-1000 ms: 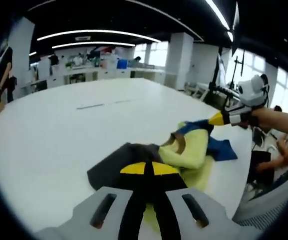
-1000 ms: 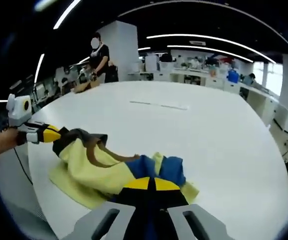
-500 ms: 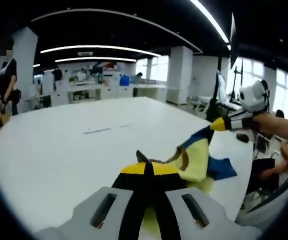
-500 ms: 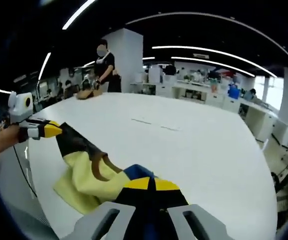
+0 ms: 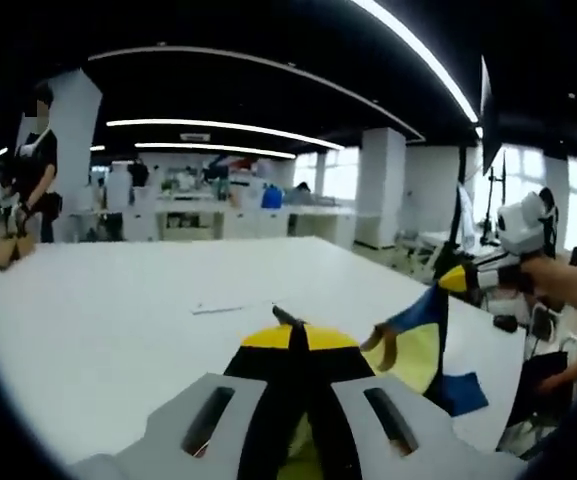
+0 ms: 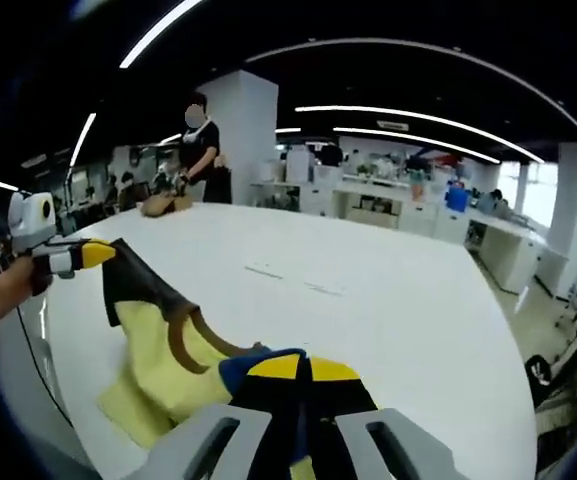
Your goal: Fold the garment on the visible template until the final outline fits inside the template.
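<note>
Garment (image 6: 183, 355) hangs above the desk (image 6: 368, 300), apparently pinched by my left tongs (image 5: 290, 340) and right tongs (image 6: 295, 368).

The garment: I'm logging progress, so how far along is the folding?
Done: both claws have a grip. The left claw is shut on the dark end of the garment, the right claw on its blue end. In hand: the cloth hangs stretched between them, partly lifted off the white table. Left: every fold; no finished fold shows, and I can't make out a template outline.
</note>
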The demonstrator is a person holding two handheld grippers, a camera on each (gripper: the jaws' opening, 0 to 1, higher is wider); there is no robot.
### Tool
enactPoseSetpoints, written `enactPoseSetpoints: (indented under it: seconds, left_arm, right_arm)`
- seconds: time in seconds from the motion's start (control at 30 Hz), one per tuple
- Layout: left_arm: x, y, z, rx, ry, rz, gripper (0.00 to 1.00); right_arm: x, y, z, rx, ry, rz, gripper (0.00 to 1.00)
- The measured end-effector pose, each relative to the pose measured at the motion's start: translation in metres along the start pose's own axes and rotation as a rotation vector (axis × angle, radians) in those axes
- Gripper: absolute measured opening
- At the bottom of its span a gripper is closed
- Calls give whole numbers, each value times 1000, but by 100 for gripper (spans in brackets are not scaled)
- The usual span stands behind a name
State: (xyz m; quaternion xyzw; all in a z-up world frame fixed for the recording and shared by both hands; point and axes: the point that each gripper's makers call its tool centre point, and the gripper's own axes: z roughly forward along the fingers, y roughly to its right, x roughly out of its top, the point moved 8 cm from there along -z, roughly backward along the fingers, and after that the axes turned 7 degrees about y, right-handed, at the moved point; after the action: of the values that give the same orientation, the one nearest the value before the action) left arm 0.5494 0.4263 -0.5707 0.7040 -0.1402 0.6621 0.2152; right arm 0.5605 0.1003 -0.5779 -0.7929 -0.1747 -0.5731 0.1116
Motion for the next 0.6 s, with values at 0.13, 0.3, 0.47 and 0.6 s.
enactPoseSetpoints:
  seconds: [0.13, 0.3, 0.47, 0.6]
  left_arm:
    - [4, -7, 15, 30, 21, -30, 0]
    - [4, -19, 36, 68, 35, -57, 0]
    - [-4, -33, 55, 121, 24, -76, 0]
    - [-14, -47, 74, 160, 5, -81, 0]
  right_arm:
    - [9, 11, 9, -25, 16, 8, 0]
    - [14, 25, 24, -47, 22, 36, 0]
    - [11, 36, 43, -69, 13, 58, 0]
    - [5, 44, 61, -86, -9, 73, 0]
